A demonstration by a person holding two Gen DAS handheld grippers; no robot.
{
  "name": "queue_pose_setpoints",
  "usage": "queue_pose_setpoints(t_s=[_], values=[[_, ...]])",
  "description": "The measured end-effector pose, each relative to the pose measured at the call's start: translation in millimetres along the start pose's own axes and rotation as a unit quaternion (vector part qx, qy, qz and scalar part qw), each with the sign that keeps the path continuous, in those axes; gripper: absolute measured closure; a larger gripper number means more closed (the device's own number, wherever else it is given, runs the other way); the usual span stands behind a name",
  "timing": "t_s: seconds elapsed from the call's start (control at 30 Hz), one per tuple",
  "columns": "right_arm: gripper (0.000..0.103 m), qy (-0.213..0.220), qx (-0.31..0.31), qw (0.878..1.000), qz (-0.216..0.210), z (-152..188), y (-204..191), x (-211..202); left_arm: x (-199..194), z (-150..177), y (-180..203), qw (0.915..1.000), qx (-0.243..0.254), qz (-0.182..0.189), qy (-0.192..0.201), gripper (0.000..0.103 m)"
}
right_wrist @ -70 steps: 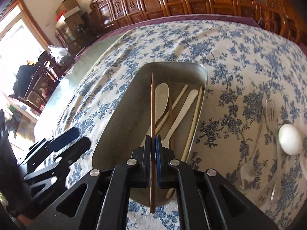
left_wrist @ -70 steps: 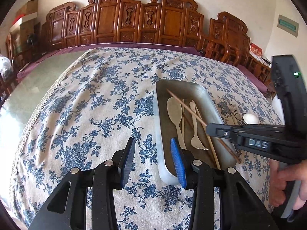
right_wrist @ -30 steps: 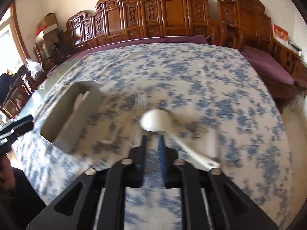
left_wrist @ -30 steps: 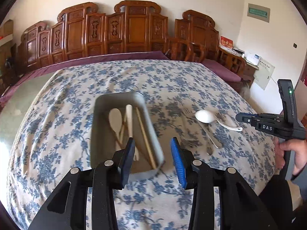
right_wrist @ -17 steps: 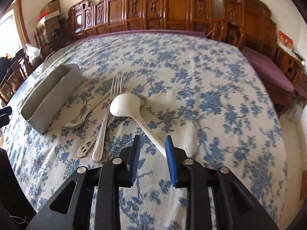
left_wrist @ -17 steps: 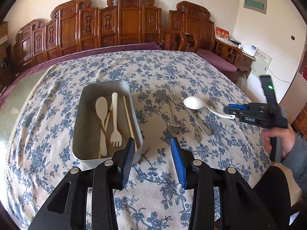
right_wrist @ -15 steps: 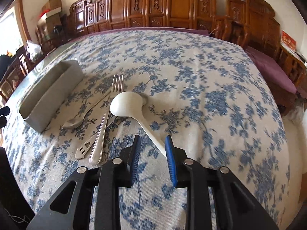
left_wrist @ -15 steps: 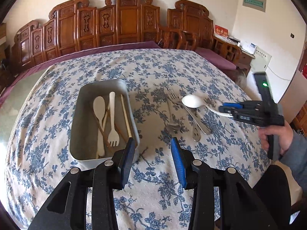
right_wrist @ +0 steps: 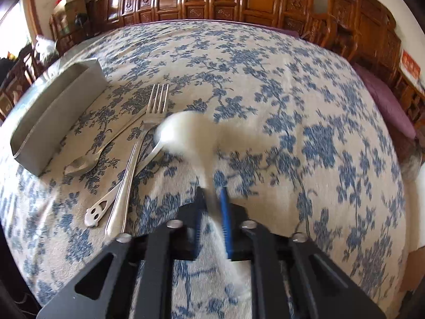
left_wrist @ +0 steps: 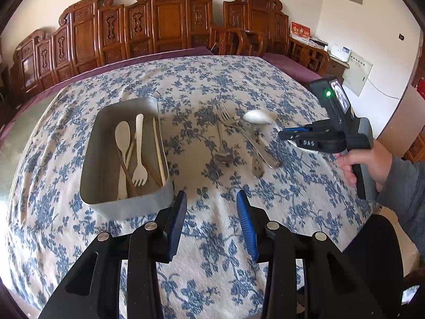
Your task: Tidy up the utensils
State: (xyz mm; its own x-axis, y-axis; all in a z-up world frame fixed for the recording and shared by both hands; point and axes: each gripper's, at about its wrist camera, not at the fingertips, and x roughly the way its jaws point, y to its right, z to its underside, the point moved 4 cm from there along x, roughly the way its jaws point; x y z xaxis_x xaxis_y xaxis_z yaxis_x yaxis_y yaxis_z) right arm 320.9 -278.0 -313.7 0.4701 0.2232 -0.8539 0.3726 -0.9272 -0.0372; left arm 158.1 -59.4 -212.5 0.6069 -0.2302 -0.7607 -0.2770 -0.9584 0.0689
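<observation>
Half a second ago my right tongs [right_wrist: 211, 188] stood open around the white ladle's handle; now they have narrowed onto it, and the white ladle [right_wrist: 186, 135] shows as a blur with its bowl just beside the metal fork [right_wrist: 156, 101] and metal spoon [right_wrist: 82, 163]. From the left view its bowl [left_wrist: 256, 117] lies on the table [left_wrist: 202, 85]. My left tongs [left_wrist: 211, 199] hang wide apart, holding nothing, near the metal tray [left_wrist: 99, 143] that carries the wooden utensils [left_wrist: 132, 148].
</observation>
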Motion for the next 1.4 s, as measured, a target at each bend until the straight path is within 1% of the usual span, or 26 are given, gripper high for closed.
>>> queue_pose_setpoints(t_s=[0.13, 0.27, 0.3, 0.33, 0.37, 0.43, 0.6, 0.73, 0.8, 0.87, 1.0, 1.1, 1.23, 1.27, 1.3, 1.33, 1.4], values=[[0.093, -0.004, 0.038, 0.999, -0.006, 13.5, 10.3, -11.4, -5.8, 1.2, 6.5, 1.0, 0.002, 0.004, 0.003, 0.066], [0.093, 0.007, 0.075, 0.997, -0.017, 29.7, 15.5, -32.0, -10.0, -0.6, 11.5, 0.9999, 0.005, 0.008, 0.006, 0.066], [0.094, 0.011, 0.083, 0.996, -0.021, 33.8, 15.3, -37.7, -10.1, -1.5, 12.3, 0.9999, 0.006, 0.008, 0.006, 0.066], [0.099, 0.013, 0.089, 0.996, -0.023, 37.3, 15.3, -42.6, -9.9, -2.9, 13.1, 0.9999, 0.007, 0.008, 0.006, 0.066], [0.099, 0.018, 0.098, 0.995, -0.027, 41.9, 14.6, -49.2, -9.3, -5.1, 14.4, 0.9999, 0.008, 0.009, 0.006, 0.066], [0.099, 0.024, 0.106, 0.994, -0.032, 50.5, 12.4, -57.8, -8.3, -8.8, 16.4, 0.9999, 0.01, 0.009, 0.005, 0.066], [0.099, 0.021, 0.114, 0.993, -0.025, 69.9, 10.2, -64.6, -12.9, -14.3, 23.0, 0.9998, 0.017, 0.005, 0.008, 0.066], [0.099, 0.032, 0.12, 0.992, -0.023, 78.7, 10.4, -75.4, -11.2, -13.8, 30.1, 0.9994, 0.034, -0.001, 0.006, 0.066], [0.099, 0.039, 0.127, 0.991, -0.027, 82.1, 11.0, -81.7, -4.5, -13.1, 33.0, 0.999, 0.045, -0.006, 0.001, 0.068], [0.099, 0.046, 0.137, 0.989, -0.033, 85.1, 12.1, -86.0, 5.7, -13.1, 36.2, 0.9982, 0.058, -0.009, -0.009, 0.073], [0.099, 0.051, 0.15, 0.986, -0.043, 89.0, 14.4, -86.9, 25.9, -20.3, 40.6, 0.9963, 0.082, -0.018, -0.02, 0.075], [0.099, 0.045, 0.152, 0.986, -0.049, 90.8, 15.1, -82.0, 44.1, -28.2, 42.9, 0.9947, 0.096, -0.02, -0.031, 0.075], [0.099, 0.04, 0.158, 0.985, -0.054, 94.1, 17.2, -78.5, 72.6, -38.2, 43.6, 0.9915, 0.114, -0.032, -0.054, 0.075], [0.099, 0.039, 0.157, 0.985, -0.053, 94.6, 17.0, -78.1, 82.3, -40.5, 43.8, 0.9903, 0.12, -0.035, -0.062, 0.077], [0.099, 0.038, 0.154, 0.986, -0.053, 94.7, 17.0, -78.0, 88.5, -41.3, 44.2, 0.9895, 0.124, -0.034, -0.066, 0.082], [0.099, 0.038, 0.152, 0.986, -0.053, 94.7, 17.1, -78.5, 96.1, -41.7, 44.8, 0.9883, 0.13, -0.032, -0.073, 0.084], [0.099, 0.038, 0.153, 0.986, -0.055, 95.3, 17.8, -78.9, 107.5, -41.3, 44.9, 0.9866, 0.136, -0.03, -0.085, 0.086]])
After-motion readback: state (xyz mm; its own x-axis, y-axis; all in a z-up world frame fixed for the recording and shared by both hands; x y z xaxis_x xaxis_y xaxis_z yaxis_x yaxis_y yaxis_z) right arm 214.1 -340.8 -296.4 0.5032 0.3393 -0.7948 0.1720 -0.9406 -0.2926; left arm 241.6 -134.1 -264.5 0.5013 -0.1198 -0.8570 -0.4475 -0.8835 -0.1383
